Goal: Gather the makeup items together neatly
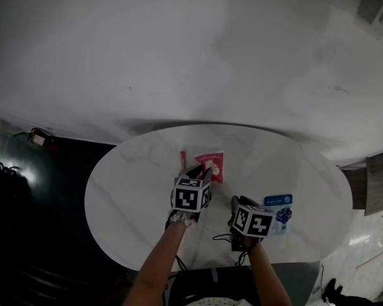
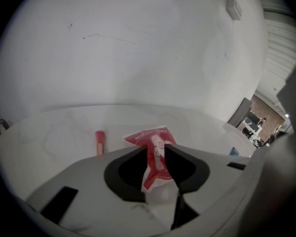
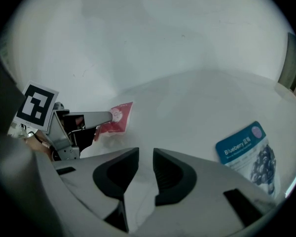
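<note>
You look about halfway through: the red foil sachet with white print (image 2: 150, 139) lies near the middle of the white marble oval counter (image 1: 134, 190), and the small pink stick-shaped tube (image 2: 99, 141) sits just to its left, so those two already make a pair. The flat blue sachet with a blueberry picture (image 3: 249, 152) is the one left out, lying well apart toward the right near edge. Your left gripper (image 2: 154, 154) has its jaws apart with the red sachet's near end lying between them, and as far as I can judge the pads are not pinching it. Your right gripper (image 3: 146, 159) hovers over bare counter between the red sachet and the blue one, its jaws a narrow gap apart with nothing in them. What remains, I'd say, is bringing the blue sachet over beside the other two and squaring them up. The counter between them is bare, and only your left gripper beside the pair could get in the way
</note>
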The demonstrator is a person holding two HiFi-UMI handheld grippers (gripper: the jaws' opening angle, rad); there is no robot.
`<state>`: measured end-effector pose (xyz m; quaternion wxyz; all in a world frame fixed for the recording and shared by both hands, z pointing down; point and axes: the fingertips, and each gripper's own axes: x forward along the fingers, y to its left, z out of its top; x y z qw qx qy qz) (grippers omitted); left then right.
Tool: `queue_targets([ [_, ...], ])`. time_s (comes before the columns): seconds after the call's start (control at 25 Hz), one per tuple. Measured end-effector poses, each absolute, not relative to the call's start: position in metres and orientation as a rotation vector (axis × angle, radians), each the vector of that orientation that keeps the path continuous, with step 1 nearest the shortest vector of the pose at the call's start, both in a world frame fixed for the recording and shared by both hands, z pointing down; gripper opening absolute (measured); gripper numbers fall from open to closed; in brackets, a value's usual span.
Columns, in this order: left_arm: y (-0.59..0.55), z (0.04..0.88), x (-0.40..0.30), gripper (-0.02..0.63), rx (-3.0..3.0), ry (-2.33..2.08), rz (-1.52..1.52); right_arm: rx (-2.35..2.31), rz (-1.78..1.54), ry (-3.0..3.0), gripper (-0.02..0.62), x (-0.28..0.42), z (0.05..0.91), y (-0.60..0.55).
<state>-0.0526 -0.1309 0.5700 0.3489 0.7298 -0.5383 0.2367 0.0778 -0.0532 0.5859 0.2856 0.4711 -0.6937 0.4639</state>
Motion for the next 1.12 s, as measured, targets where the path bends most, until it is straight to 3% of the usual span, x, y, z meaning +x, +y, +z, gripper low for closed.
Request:
queue_targets([
  [1.12,-0.08,0.503,-0.038,0.146,2.021,-1.447,0.456,1.396,1.067,-1.863,0.114,0.086,0.551,-0.03],
])
